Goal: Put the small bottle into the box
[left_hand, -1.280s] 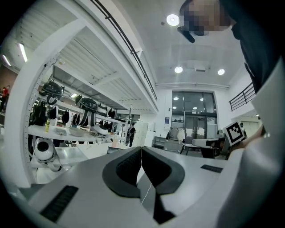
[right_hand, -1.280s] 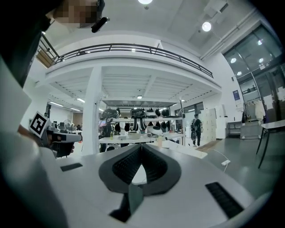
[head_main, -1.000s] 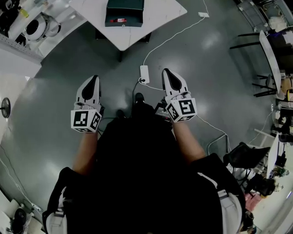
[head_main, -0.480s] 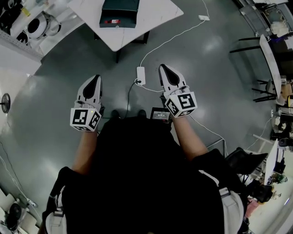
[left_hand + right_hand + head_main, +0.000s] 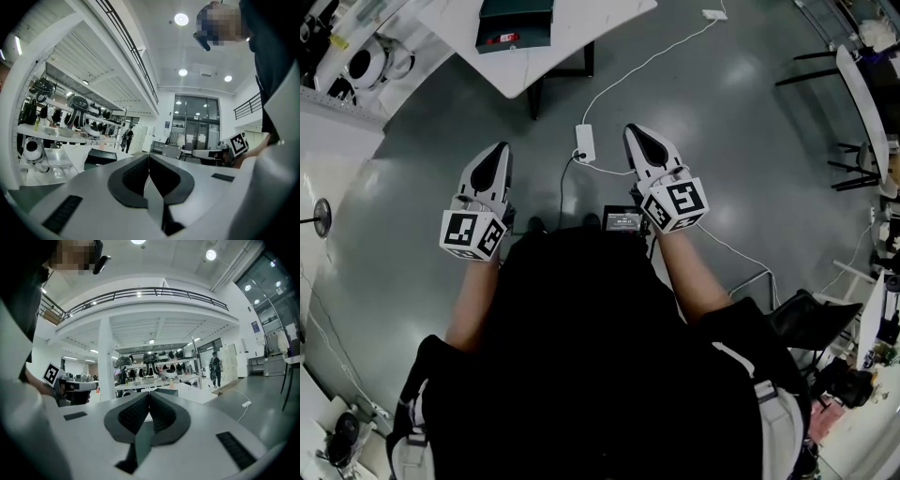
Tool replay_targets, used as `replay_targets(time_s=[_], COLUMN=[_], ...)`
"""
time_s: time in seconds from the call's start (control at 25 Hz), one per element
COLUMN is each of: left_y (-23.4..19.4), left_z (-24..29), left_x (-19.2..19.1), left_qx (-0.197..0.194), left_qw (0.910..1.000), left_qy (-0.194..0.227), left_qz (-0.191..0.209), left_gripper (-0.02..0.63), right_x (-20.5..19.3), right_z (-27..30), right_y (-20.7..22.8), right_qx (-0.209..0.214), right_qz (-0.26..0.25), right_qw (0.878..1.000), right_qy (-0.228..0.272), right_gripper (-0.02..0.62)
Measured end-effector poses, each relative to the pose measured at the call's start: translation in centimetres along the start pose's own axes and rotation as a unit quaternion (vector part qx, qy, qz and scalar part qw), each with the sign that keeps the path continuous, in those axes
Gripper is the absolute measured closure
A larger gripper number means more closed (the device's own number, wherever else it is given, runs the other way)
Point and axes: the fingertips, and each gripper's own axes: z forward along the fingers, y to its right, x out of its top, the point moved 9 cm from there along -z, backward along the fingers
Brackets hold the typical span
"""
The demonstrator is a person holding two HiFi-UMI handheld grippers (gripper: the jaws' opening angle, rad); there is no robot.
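A dark green box (image 5: 516,22) with a red mark on its front lies on a white table (image 5: 609,21) at the top of the head view. It also shows as a dark box (image 5: 100,157) far ahead in the left gripper view. I cannot make out the small bottle in any view. My left gripper (image 5: 498,150) and right gripper (image 5: 636,133) are held side by side at waist height over the grey floor, well short of the table. Both are shut with nothing between the jaws, as the left gripper (image 5: 149,157) and right gripper (image 5: 150,394) show close up.
A white power strip (image 5: 584,142) with a long white cable lies on the floor between me and the table. Shelves with white gear (image 5: 356,61) stand at the left. Dark chairs (image 5: 853,122) and cluttered desks line the right side.
The table and box have drifted left and toward the top edge of the head view. Both grippers stay shut, with the right one a little higher in the view.
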Motion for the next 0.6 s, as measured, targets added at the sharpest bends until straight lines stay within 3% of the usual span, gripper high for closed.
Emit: replay_targets(time_s=[0.6], left_y=[0.0], left_z=[-0.2], left_x=[-0.1], left_qx=[0.009], left_qw=[0.9999], left_qy=[-0.014], left_qz=[0.0], left_gripper=[0.589], right_x=[-0.3], right_z=[0.4], right_y=[-0.2], right_qx=[0.024], right_qz=[0.017], right_qw=[1.0], right_qy=[0.01], right_gripper=[0.563])
